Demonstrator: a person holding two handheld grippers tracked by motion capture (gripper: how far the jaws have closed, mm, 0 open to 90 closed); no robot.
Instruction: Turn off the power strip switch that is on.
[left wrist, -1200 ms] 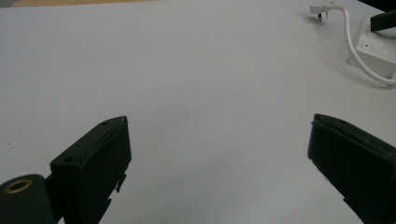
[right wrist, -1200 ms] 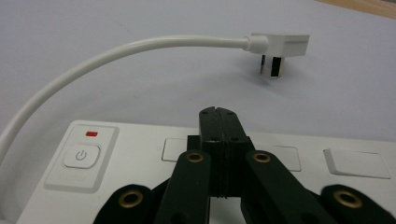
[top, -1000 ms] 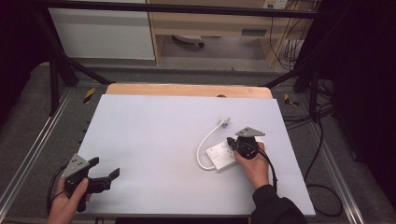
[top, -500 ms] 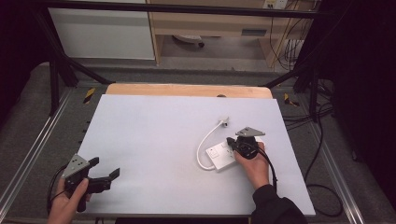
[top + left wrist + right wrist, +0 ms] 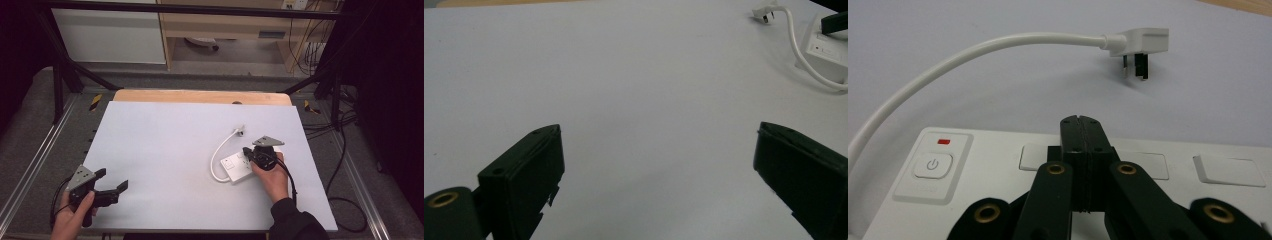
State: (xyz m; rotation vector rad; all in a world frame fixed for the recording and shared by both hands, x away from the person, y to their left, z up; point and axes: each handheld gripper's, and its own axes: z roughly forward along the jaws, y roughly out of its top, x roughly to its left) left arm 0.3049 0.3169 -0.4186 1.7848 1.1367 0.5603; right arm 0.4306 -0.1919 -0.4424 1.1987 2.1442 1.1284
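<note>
High view: a white table (image 5: 165,150) fills the middle, with a wooden edge (image 5: 200,96) along its 12 o'clock side. The left gripper (image 5: 111,190) sits near the table's 7 o'clock corner, held by the left hand (image 5: 72,220), its jaws spread wide apart and pointing toward 3 o'clock with nothing between them. At about 4 o'clock from the table's middle lies a white power strip (image 5: 235,167). Its white cord (image 5: 220,150) loops out toward 9 o'clock and curves up to a plug (image 5: 241,132) lying at 12 o'clock from the strip. The right gripper (image 5: 247,153) rests over the strip's 3 o'clock end, held by the right hand (image 5: 272,177).

Left gripper view: two black jaws rise far apart, released, above bare table (image 5: 624,100). At 1 o'clock lie the plug (image 5: 766,12), the cord (image 5: 804,60) and a corner of the strip (image 5: 829,50).

Right gripper view: the jaws are clenched together, tips meeting with nothing between them, and the gripper (image 5: 1081,122) is over the strip (image 5: 998,200) near its middle. A power button (image 5: 933,165) with a red mark (image 5: 943,141) above it lies at 9 o'clock; flat covers (image 5: 1228,170) lie at 3 o'clock. The cord (image 5: 973,55) arcs to the plug (image 5: 1140,42) at 1 o'clock, prongs down toward the table (image 5: 948,25).
</note>
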